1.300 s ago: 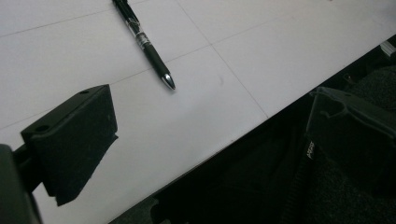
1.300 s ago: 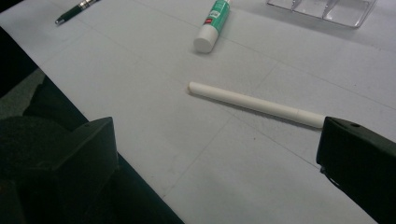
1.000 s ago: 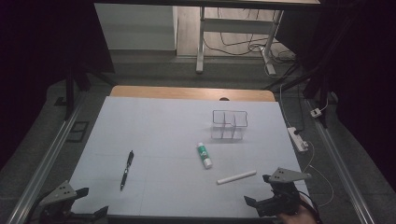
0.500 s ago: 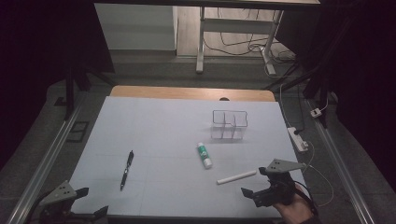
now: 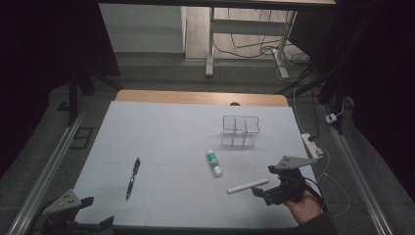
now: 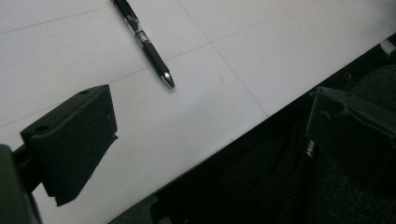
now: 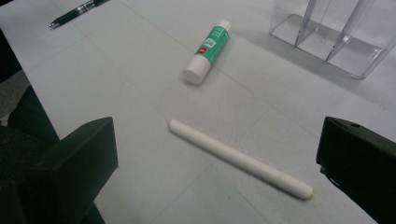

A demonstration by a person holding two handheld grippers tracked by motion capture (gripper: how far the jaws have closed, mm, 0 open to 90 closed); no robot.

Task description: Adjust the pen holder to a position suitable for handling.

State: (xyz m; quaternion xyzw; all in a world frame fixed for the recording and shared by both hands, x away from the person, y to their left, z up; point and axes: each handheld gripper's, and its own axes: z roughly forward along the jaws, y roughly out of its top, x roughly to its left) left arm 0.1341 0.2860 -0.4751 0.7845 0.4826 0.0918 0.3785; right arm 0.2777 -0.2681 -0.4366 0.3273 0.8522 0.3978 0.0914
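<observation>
Right gripper view: right gripper [image 7: 215, 158], jaws wide and empty, hovers low over the white stick [image 7: 239, 158].

Dim surroundings frame the evenly lit white tabletop [image 5: 161, 147], whose soft overhead light casts faint shadows beside the clear plastic divided organiser [image 5: 240, 131], while close black jaws blur slightly.

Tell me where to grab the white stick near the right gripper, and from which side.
Grip the white stick at its middle, coming straight down from above. It lies flat, long and thin, so the right gripper, already open, should probably close across its width.
</observation>
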